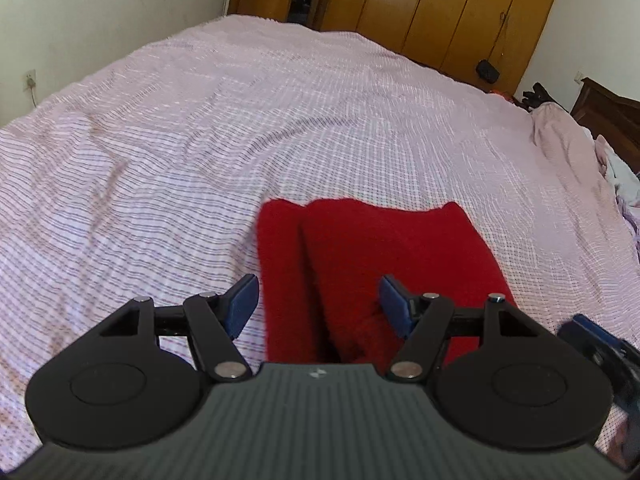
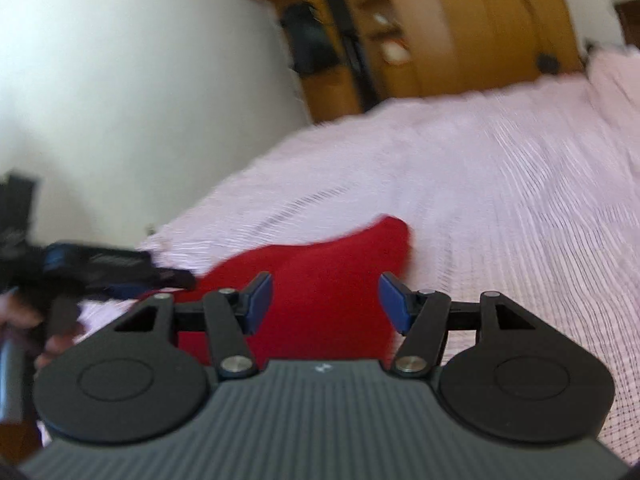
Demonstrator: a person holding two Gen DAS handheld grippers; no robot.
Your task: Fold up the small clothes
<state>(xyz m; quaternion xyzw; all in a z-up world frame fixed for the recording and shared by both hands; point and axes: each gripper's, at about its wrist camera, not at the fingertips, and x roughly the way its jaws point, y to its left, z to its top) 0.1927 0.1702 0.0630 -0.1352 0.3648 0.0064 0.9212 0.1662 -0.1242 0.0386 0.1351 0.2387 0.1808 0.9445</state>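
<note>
On the near part of the big bed with the pink-and-white checked cotton cover lies a small red fleecy garment, well away from the far edge by the wardrobes. From the left wrist view it looks already doubled over: two long red panels sit side by side with a dark crease running between them, and the far ends are roughly level.

Left gripper, black with blue pads, has its jaws spread wide and nothing between them. It hangs just over the near end of the cloth, left pad beside the garment's left edge, right pad over the red. Right gripper is the same story, jaws apart and empty, hovering over the near end from the other side. That view is badly motion-blurred, so I can't say whether either one actually touches the fabric.

My guess is we're between folds: one lengthwise fold looks done and both tools are lining up for a new grab. Next move probably calls for pinching the two near corners, catching both layers so the crease doesn't slide open, then carrying them toward the far end. Fleece is thick and a bit springy, so a shallow bite could slip off.

As for brands or writing, nothing readable. There's a tiny pale logo mark on each gripper's ribbed grey body, too small to make out. No label shows on the garment either.
</note>
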